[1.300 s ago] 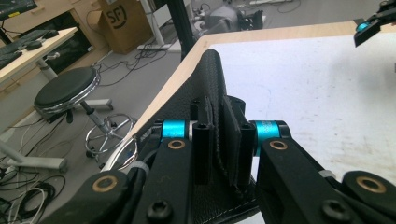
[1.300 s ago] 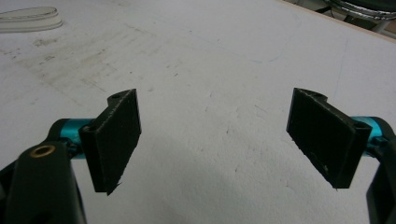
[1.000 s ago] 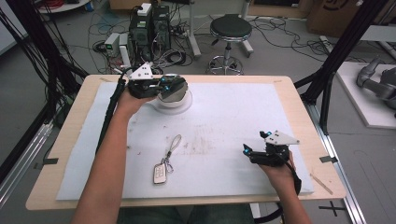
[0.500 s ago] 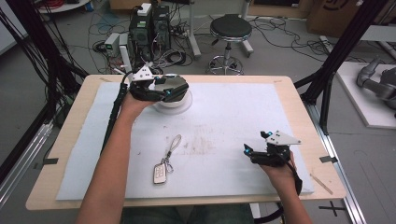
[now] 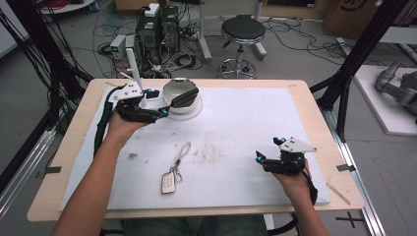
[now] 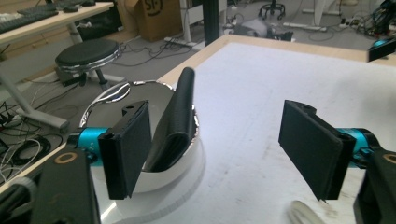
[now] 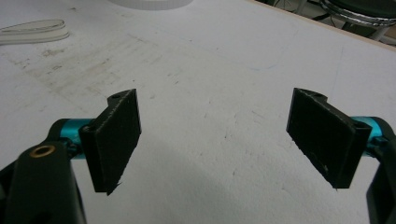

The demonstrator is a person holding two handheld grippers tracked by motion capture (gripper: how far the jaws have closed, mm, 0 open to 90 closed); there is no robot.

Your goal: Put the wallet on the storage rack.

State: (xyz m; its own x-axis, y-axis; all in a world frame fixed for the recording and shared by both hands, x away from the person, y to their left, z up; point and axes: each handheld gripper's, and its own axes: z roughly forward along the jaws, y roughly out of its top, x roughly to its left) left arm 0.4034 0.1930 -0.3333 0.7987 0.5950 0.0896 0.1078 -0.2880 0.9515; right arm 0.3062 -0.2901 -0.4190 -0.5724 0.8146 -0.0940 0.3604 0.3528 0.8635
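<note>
Shiny metal bowl [image 6: 140, 121] on a white round base, with a folded black matte wallet [image 6: 177, 116] standing tilted inside. Left gripper [image 6: 219, 149] has just been opening, jaws wide with nothing between; the wallet sits just past its left pad [image 6: 128, 144], apart from it. Right gripper [image 7: 219, 140] hangs wide and empty over the scuffed white mat [image 7: 210, 70].

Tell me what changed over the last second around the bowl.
The left tool has just opened its jaws, let go of the black wallet-like item and drawn back left from the steel bowl; nothing is between its jaws now. The item leans in the bowl, poking over the rim. The right tool, key fob and white mat stayed put.
</note>
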